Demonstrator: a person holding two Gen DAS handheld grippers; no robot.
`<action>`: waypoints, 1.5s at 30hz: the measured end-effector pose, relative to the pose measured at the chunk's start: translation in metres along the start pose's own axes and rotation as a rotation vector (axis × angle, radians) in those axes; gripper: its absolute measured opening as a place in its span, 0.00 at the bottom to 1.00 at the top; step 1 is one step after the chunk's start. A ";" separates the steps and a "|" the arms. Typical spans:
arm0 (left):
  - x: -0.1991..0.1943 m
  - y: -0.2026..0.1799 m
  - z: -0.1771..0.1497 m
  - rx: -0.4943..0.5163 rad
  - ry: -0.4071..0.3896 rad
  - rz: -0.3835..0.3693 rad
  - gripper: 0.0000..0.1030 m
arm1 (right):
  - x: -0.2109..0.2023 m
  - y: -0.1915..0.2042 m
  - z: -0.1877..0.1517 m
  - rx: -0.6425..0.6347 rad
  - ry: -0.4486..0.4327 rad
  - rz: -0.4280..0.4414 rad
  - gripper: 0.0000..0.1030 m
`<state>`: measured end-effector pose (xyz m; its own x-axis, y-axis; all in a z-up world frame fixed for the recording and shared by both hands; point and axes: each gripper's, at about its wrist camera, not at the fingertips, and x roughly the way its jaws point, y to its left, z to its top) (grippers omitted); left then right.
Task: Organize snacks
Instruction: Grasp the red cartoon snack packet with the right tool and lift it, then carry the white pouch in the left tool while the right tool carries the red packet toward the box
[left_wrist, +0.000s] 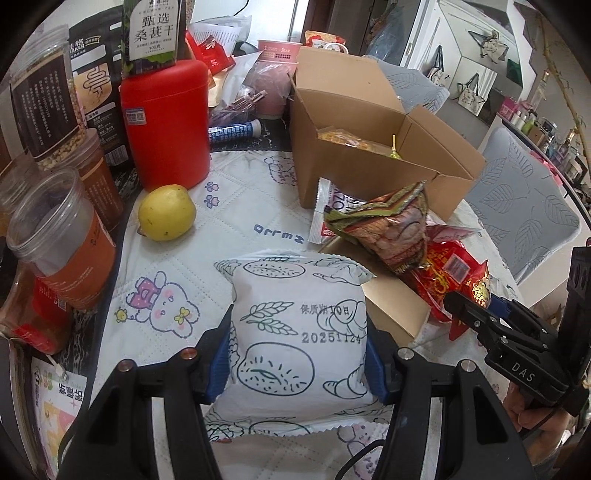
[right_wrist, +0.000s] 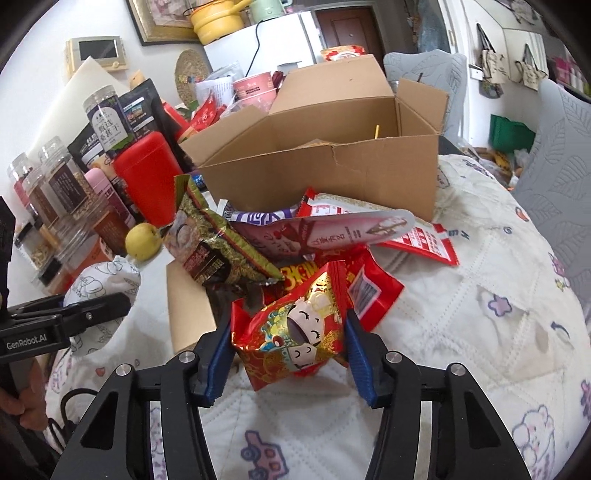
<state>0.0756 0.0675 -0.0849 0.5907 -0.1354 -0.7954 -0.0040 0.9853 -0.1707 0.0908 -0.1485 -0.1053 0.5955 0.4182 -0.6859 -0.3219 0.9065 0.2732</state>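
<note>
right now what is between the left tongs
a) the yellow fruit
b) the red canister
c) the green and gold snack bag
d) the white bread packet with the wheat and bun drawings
d: the left tongs have their blue pads pressed on both sides of the white bread packet, while the yellow fruit, the red canister and the green and gold snack bag sit apart, farther back on the quilted cloth.

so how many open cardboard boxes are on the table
1. The brown open cardboard box stands at the far side of the quilted table cover, behind the pile of snack packets and right of the red canister. Others may be hidden in the clutter.
</note>
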 end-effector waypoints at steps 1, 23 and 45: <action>-0.002 -0.002 -0.001 0.004 -0.003 -0.004 0.57 | -0.003 0.000 -0.001 0.001 -0.004 -0.003 0.53; -0.048 -0.064 -0.027 0.128 -0.070 -0.125 0.57 | -0.090 -0.003 -0.043 0.051 -0.116 -0.042 0.53; -0.073 -0.113 0.036 0.202 -0.232 -0.232 0.57 | -0.138 -0.009 0.012 -0.001 -0.265 -0.066 0.53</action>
<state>0.0619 -0.0303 0.0139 0.7241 -0.3529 -0.5925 0.2969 0.9350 -0.1941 0.0206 -0.2130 -0.0051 0.7872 0.3586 -0.5018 -0.2766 0.9324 0.2324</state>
